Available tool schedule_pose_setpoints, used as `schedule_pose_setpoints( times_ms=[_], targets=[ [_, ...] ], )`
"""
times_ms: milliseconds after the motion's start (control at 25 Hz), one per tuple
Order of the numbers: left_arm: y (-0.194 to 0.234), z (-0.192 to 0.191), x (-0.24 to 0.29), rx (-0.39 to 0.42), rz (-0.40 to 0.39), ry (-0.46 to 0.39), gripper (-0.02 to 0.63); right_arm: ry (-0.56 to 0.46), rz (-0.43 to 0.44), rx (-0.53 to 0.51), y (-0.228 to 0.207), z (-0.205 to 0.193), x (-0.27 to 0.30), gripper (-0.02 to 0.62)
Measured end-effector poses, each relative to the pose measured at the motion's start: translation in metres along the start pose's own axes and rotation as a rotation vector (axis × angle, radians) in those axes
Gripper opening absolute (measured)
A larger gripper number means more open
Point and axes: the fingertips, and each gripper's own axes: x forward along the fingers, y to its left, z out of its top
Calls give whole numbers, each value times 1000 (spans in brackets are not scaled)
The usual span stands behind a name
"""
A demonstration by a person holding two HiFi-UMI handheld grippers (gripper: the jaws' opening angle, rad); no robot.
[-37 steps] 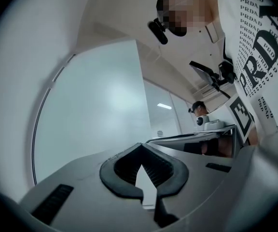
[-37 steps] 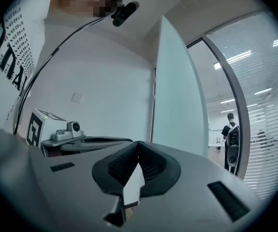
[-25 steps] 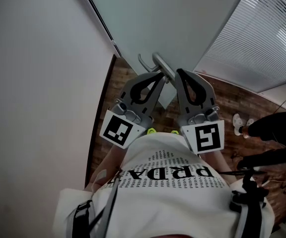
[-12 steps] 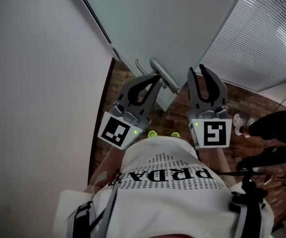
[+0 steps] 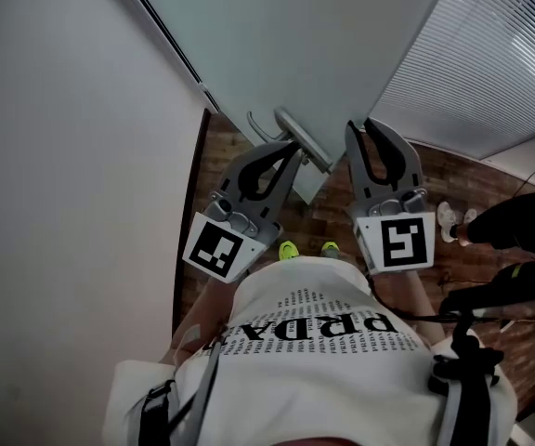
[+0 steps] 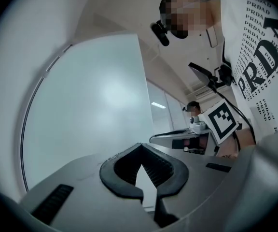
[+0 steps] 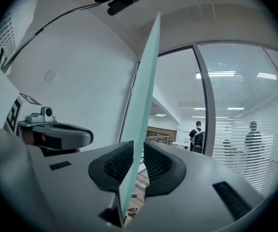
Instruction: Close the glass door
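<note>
Right gripper (image 7: 137,150) has opened and now straddles the glass door (image 5: 323,35).
Its jaws stand slightly apart, the door's free edge between them; the left gripper (image 5: 289,149) has its jaws closed and empty, tips beside the door handle (image 5: 302,139).

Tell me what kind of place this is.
Probably an office building. A frosted glass door stands beside a glass wall hung with horizontal blinds. Beyond it, a person with a backpack is in a hallway lit by ceiling strip lights. The floor looks like wood.
</note>
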Motion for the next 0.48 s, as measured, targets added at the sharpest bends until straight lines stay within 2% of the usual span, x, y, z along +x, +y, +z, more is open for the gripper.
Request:
schedule_pose_setpoints(
  times_ms=[240, 480],
  targets=[
    [7, -12, 3, 4, 10, -11, -8, -1, 22, -29, 6, -7, 7, 58],
    [4, 0, 11, 22, 48, -17, -8, -19, 111, -41, 16, 0, 11, 58]
  ],
)
